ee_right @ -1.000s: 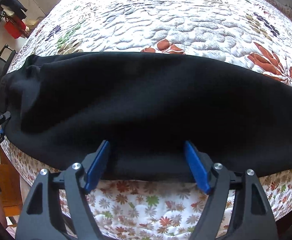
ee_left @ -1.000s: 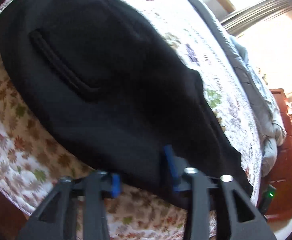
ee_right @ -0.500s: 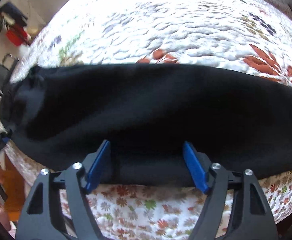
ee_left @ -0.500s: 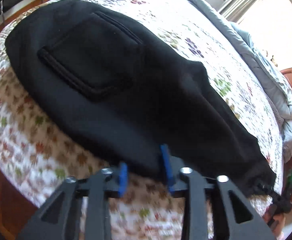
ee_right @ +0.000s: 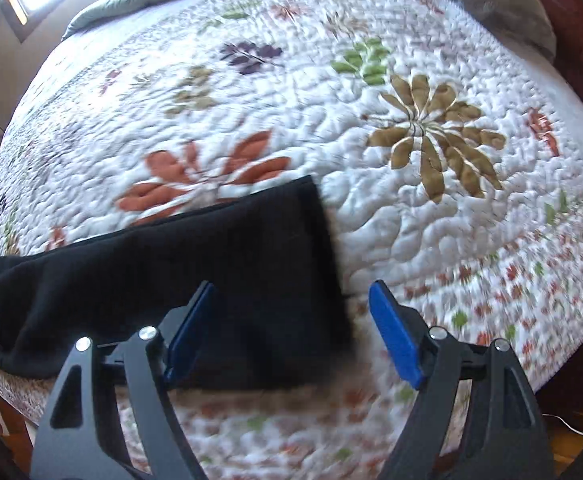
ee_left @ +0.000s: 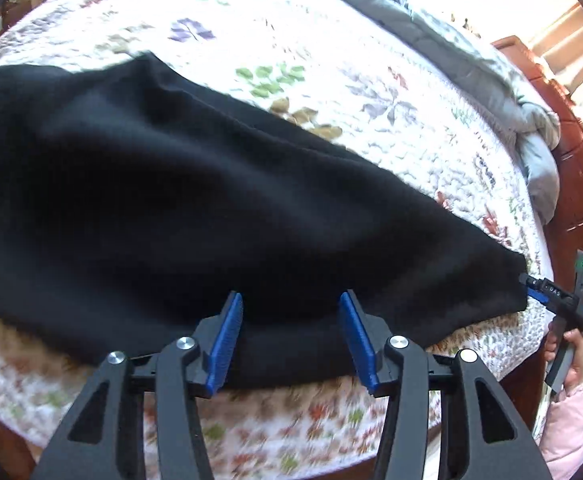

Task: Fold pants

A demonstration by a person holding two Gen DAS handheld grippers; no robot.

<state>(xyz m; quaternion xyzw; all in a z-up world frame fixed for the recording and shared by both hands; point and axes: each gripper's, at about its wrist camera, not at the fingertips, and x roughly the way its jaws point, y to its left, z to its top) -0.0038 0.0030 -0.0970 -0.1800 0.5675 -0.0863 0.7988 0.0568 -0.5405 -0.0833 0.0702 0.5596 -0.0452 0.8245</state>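
Both our grippers have slid along the black pants [ee_left: 211,208] (jaws opening, nothing pinched), so next we should pinch the hem squarely.

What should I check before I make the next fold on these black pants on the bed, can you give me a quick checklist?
1. Black pants lying flat on the quilt: ok, no big bunches visible.
2. Leg end square and within reach: ok, it sits between the pads of the right hand-held gripper.
3. Right hand-held gripper free of cloth: ok, its jaws are opening, pads not pressing.
4. Left hand-held gripper free of cloth: ok, its jaws are opening over the near edge of the pants.
5. Both legs aligned underneath: cannot tell.
6. Room on the quilt for the fold: ok.
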